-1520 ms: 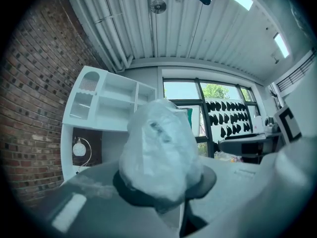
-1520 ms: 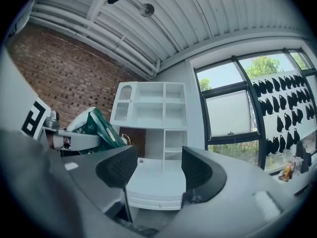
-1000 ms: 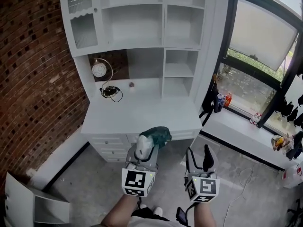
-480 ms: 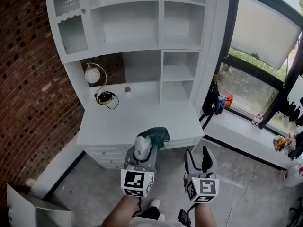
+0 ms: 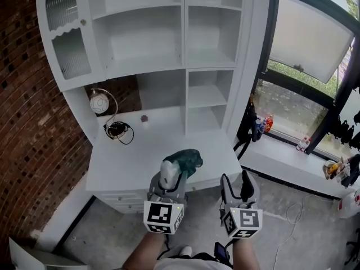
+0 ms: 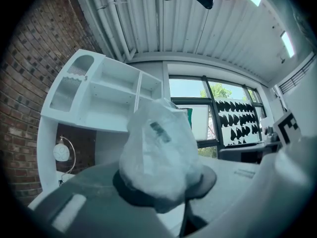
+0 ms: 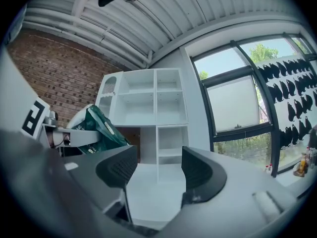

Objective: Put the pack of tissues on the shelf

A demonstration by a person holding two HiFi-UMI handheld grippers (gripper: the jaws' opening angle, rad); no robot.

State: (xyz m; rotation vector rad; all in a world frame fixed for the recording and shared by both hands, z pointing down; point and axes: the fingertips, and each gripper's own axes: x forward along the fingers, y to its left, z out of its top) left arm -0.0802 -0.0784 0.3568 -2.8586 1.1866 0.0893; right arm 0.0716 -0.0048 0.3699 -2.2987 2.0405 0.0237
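Green-and-white plastic tissue pack (image 5: 183,160) is clamped by left gripper (image 5: 169,179); right gripper (image 5: 236,181) is spread, empty. Level lifting onto white wooden shelf (image 5: 184,38) is advised

head view high, looking down, gripper views low, looking up, all share shelf (image 5: 184,38)

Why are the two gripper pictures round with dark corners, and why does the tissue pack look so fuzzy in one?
Left gripper view: a wide-angle lens curves the white shelf unit and darkens the corners; the pack of tissues, very close to the lens, is out of focus and pale. Right gripper view: same curving, but sharper. Head view: least distorted, evenly daylit.
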